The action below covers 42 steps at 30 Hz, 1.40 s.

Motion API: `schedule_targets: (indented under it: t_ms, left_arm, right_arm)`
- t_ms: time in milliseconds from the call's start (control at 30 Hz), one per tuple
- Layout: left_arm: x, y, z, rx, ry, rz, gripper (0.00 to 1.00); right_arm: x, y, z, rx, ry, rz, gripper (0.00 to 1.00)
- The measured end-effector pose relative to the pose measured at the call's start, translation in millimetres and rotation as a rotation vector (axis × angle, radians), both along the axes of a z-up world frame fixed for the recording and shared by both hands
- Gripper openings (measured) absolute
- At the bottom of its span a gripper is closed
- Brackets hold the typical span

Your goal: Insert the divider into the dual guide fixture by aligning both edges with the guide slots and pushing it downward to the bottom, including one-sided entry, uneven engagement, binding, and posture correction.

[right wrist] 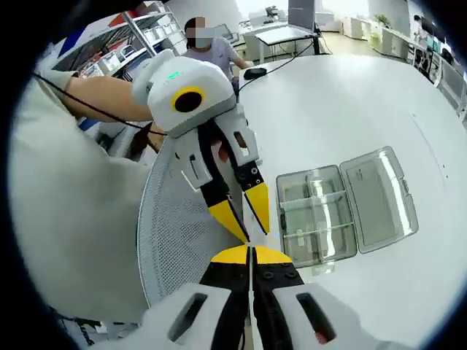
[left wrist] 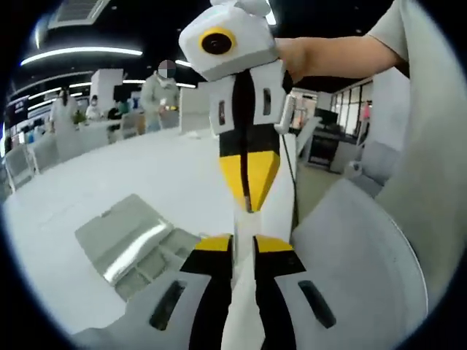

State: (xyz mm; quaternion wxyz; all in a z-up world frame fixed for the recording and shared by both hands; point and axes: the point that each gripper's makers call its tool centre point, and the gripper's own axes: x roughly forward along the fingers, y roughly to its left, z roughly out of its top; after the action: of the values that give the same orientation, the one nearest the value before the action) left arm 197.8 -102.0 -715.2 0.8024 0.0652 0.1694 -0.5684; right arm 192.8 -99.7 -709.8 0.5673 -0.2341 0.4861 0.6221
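- Left gripper [left wrist: 244, 244] and right gripper [right wrist: 250, 253] — both clamped on the thin divider [left wrist: 244, 226], tips nearly meeting.
- Clear fixture [right wrist: 346, 208] lies open on the white counter [right wrist: 343, 102].

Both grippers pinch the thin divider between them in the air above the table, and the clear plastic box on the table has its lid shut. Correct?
Not quite. The clear plastic box lies with its lid swung open, flat beside the compartments, as the right gripper view shows. The rest holds: the left gripper and right gripper hold the divider edge-on above the table.
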Motion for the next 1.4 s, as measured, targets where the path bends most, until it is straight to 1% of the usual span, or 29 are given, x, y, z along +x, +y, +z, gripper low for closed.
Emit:
schedule_targets:
  t_ms: [33, 200, 333, 567, 733, 833, 900, 967, 1033, 1133, 1267, 1333, 1400]
  left_arm:
    - [0.6, 0, 0.8, 0.001, -0.003, 0.003, 0.08]
    - [2.8, 2, 3.1, -0.004, -0.010, 0.012, 0.09]
    - [1.6, 1, 2.6, -0.003, 0.004, 0.015, 0.10]
    - [-2.4, 1, 0.5, -0.013, 0.035, 0.017, 0.11]
    - [-4.6, 1, -0.6, -0.003, 0.035, 0.018, 0.12]
    - [-2.7, 5, 1.3, -0.010, 0.038, 0.038, 0.13]
    - [-1.5, 8, 0.5, 0.002, 0.036, 0.050, 0.17]
    - [1.7, 14, 1.4, 0.006, 0.031, 0.077, 0.23]
    - [2.3, 18, 2.8, 0.001, 0.030, 0.083, 0.23]
    - [1.4, 22, 4.0, 0.019, 0.018, 0.094, 0.23]
    - [1.6, 29, 3.3, 0.053, -0.002, 0.105, 0.25]
    - [3.4, 34, 2.6, 0.067, -0.006, 0.120, 0.27]
    - [3.8, 38, 3.7, 0.064, -0.008, 0.129, 0.26]
  right_arm:
    - [2, 0, 0.2, 0.003, -0.008, 0.014, 0.00]
    - [3, 1, 4.2, 0.017, 0.044, -0.050, 0.00]
    - [1, 2, 4.4, 0.014, 0.066, -0.075, 0.00]
    - [-2, 5, 5.2, 0.025, 0.078, -0.087, 0.00]
    - [-5, 6, 4.8, 0.017, 0.063, -0.068, 0.00]
    - [-2, 7, 6.4, 0.019, 0.074, -0.095, 0.00]
    - [-1, 6, 5.9, 0.007, 0.082, -0.115, 0.00]
    - [2, 3, 4.1, -0.013, 0.071, -0.124, 0.00]
    - [3, 1, 2.5, -0.028, 0.065, -0.136, 0.00]
    - [4, 1, 0.3, -0.042, 0.056, -0.148, 0.00]
    - [8, 4, -4.9, -0.065, 0.000, -0.129, 0.00]
    - [15, 2, -10.1, -0.093, -0.045, -0.123, 0.00]
    - [19, 0, -15.2, -0.117, -0.061, -0.126, 0.00]
